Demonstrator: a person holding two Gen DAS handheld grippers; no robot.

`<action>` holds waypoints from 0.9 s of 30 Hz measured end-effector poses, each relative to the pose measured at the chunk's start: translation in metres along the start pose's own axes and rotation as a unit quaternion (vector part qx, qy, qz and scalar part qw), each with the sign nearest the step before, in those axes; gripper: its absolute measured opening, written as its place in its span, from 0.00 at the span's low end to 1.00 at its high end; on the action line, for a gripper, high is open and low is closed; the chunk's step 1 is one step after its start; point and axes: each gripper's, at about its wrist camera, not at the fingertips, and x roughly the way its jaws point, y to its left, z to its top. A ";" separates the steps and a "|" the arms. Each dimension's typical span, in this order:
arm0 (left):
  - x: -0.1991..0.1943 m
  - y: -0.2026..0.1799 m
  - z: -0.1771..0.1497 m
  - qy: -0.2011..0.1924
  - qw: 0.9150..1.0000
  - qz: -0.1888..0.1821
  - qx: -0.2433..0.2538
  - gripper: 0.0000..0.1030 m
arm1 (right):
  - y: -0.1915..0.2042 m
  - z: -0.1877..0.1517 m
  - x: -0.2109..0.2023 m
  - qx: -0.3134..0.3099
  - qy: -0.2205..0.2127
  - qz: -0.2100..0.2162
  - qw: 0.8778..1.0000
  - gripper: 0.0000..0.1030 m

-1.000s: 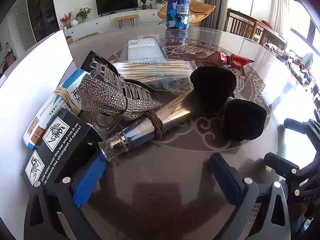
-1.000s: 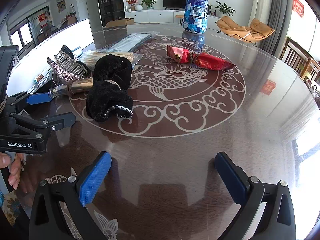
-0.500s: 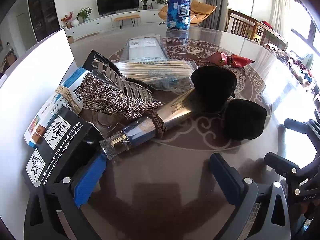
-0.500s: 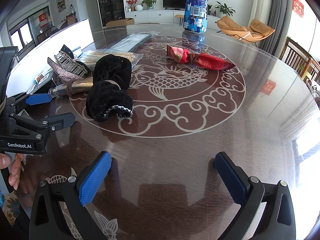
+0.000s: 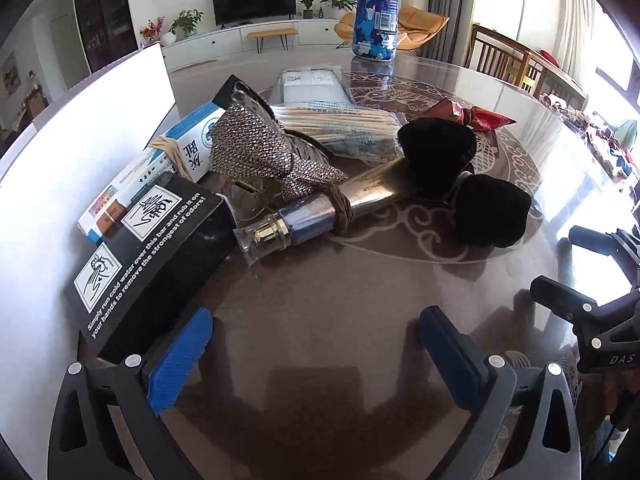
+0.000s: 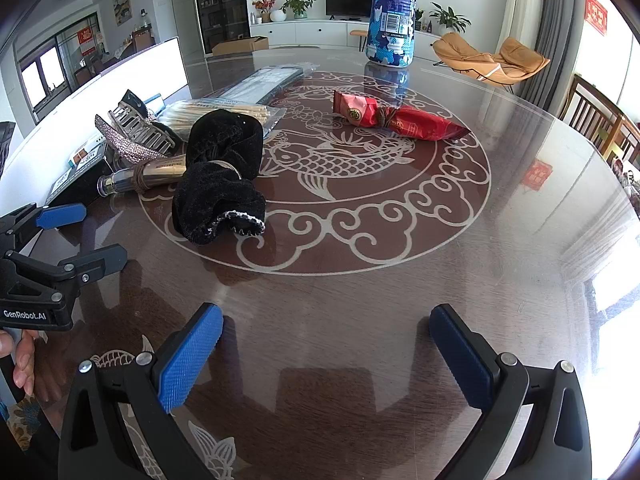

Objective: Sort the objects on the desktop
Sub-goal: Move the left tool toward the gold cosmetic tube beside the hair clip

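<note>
A pile of small items lies on the round glass-topped table [image 6: 360, 300]. A silver tube [image 5: 328, 210] with a brown hair tie round it rests against a black velvet scrunchie [image 5: 464, 176] [image 6: 220, 176]. Behind it are a rhinestone hair claw [image 5: 264, 152] [image 6: 136, 136], a bag of cotton swabs [image 5: 340, 124], a black box [image 5: 148, 256] and a white-and-blue box [image 5: 168, 168]. A red snack packet [image 6: 396, 120] lies further right. My left gripper [image 5: 316, 356] stands open just short of the tube's cap. My right gripper [image 6: 328, 364] is open over bare table.
A tall blue patterned bottle [image 6: 390, 12] stands at the table's far side. A flat clear packet [image 5: 310, 84] lies behind the swabs. A white board [image 5: 72, 132] borders the pile on the left. A hand [image 6: 20, 364] holds the left gripper's handle.
The left gripper has edged slightly forward toward the pile. The right gripper has stayed put, and both stay open.
</note>
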 end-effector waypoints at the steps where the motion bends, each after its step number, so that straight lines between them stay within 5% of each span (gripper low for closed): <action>1: -0.003 0.005 -0.005 0.000 1.000 0.010 -0.015 1.00 | 0.000 0.000 0.000 0.000 0.000 0.000 1.000 1.00; 7: -0.008 0.037 -0.012 0.000 0.997 0.047 -0.068 1.00 | 0.000 0.000 0.000 0.000 -0.001 0.000 1.000 1.00; 14: 0.008 0.050 0.007 0.005 0.996 0.051 -0.073 1.00 | 0.000 0.000 0.000 0.001 -0.001 0.000 1.000 1.00; 22: 0.044 0.029 0.057 0.001 1.000 -0.008 0.013 1.00 | 0.000 0.000 0.000 0.001 -0.002 0.000 1.000 1.00; 27: 0.058 -0.016 0.082 -0.005 0.993 -0.055 0.104 1.00 | 0.000 0.000 0.000 0.001 -0.003 0.000 1.000 1.00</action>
